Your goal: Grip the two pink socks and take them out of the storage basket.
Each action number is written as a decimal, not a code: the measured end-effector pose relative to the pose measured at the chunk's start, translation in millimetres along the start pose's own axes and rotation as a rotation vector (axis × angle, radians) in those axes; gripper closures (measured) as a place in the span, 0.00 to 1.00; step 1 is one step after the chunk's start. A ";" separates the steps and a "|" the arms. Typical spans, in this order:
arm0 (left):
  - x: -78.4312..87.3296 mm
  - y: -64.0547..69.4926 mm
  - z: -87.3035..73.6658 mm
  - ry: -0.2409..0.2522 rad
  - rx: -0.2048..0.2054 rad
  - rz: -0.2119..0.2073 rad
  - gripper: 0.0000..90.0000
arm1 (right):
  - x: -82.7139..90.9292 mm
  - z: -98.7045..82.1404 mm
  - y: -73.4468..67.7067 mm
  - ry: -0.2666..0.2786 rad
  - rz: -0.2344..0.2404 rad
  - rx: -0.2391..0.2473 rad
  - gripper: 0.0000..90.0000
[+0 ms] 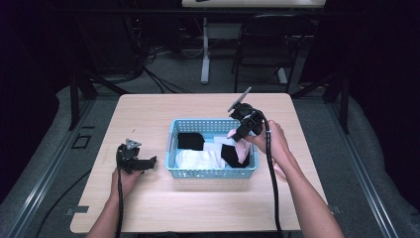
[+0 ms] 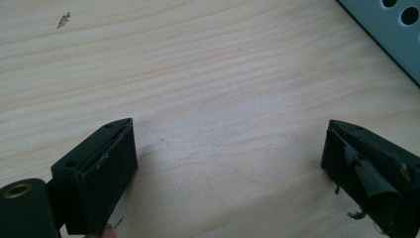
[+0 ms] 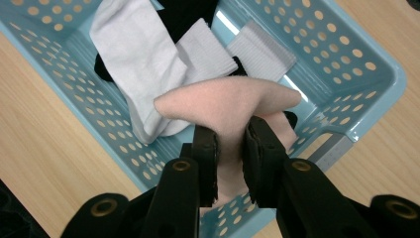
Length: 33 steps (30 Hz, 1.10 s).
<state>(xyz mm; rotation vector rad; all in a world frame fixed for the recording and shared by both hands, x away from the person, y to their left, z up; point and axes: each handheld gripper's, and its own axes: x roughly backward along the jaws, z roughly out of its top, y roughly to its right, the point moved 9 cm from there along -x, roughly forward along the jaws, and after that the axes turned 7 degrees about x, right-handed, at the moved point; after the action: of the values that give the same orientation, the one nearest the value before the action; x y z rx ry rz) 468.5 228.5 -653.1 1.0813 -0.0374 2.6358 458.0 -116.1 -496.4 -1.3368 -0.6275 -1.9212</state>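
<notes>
A light blue perforated basket [image 1: 212, 172] stands mid-table and holds white socks [image 1: 195, 158] and black socks [image 1: 190, 140]. Over its right end my right gripper [image 1: 237, 135] is shut on a pink sock [image 1: 241, 148], whose tail droops into the basket. In the right gripper view the pink sock [image 3: 228, 106] is pinched between the two jaws of the right gripper [image 3: 229, 158], above the white socks [image 3: 133, 54] and the basket wall [image 3: 64, 89]. My left gripper [image 1: 148, 163] lies on the table left of the basket, open [image 2: 228, 163] over bare wood with nothing in it.
The wooden table [image 1: 148, 114] has free room around the basket. A corner of the basket [image 2: 391, 29] shows at the upper right of the left gripper view. Beyond the table stand a chair [image 1: 270, 44] and a desk leg [image 1: 205, 49] on a dark floor.
</notes>
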 end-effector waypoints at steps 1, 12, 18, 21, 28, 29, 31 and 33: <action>0.0 0.0 0.0 0.000 0.000 0.000 0.08 | 2.1 0.7 0.3 0.002 -0.002 0.001 0.85; 0.0 0.0 -0.1 -0.001 0.001 0.000 0.08 | 32.1 6.3 5.8 0.021 -0.031 0.003 0.85; 0.0 0.0 -0.1 0.000 0.001 0.000 0.08 | 46.3 1.3 13.9 0.033 -0.049 -0.010 0.85; -0.1 0.2 0.1 0.001 0.004 0.000 0.08 | 52.1 -2.6 17.2 0.041 -0.053 -0.023 0.85; -0.1 0.2 0.1 0.001 0.003 0.000 0.08 | 64.1 -19.5 34.3 0.046 -0.083 -0.063 0.85; -0.1 0.3 0.1 0.002 0.004 0.000 0.08 | 65.5 -24.1 39.1 0.042 -0.093 -0.071 0.85; -0.1 0.2 0.1 0.001 0.003 0.001 0.08 | 67.1 -30.8 44.7 0.034 -0.097 -0.082 0.85; -0.1 0.2 0.1 0.002 0.003 0.001 0.08 | 68.1 -39.5 50.7 0.029 -0.106 -0.098 0.85</action>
<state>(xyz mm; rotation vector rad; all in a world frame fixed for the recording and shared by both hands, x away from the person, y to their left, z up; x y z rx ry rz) 468.6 228.2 -653.1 1.0806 -0.0335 2.6385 458.7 -195.4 -446.6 -1.3575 -0.6073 -2.0768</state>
